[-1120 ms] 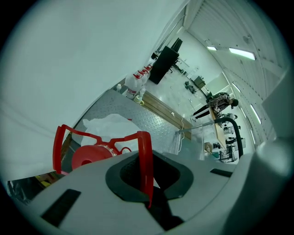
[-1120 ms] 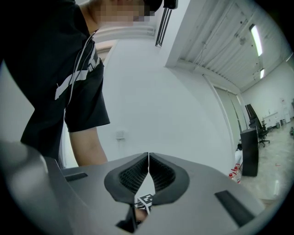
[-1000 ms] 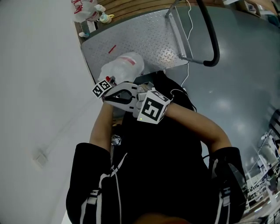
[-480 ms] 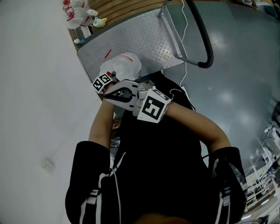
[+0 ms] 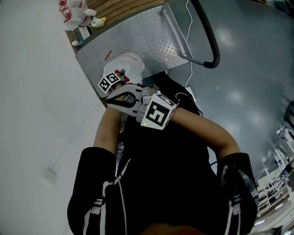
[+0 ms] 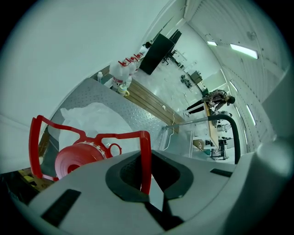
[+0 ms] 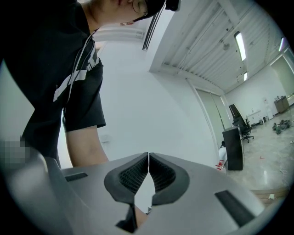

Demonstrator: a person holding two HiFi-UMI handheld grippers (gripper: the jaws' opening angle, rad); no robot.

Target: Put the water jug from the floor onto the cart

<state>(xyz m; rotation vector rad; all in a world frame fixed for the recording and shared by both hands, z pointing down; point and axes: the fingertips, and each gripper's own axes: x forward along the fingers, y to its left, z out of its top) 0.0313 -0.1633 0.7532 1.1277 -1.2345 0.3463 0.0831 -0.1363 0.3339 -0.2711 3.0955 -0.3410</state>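
Observation:
The water jug [image 5: 124,66] is clear plastic with a red cap [image 6: 76,158] and a red carrying handle [image 6: 145,156]. It is over the near end of the cart's diamond-plate deck [image 5: 142,34]; I cannot tell whether it rests on the deck. My left gripper [image 6: 149,181] is shut on the red handle and points steeply down at the jug [image 6: 96,119]. In the head view its marker cube [image 5: 109,83] sits just beside the jug. My right gripper [image 7: 148,160] is shut on nothing and faces a white wall, its cube [image 5: 156,114] close to the person's chest.
The cart's black push handle [image 5: 209,36] arches at its right side, with a white cable [image 5: 188,55] trailing down. White bags and small bottles [image 5: 73,9] stand beyond the cart by wooden slats [image 5: 124,5]. A white wall runs along the left; grey floor lies on the right.
The left gripper has carried the jug a little farther over the cart deck. The right gripper has followed slightly and stays shut.

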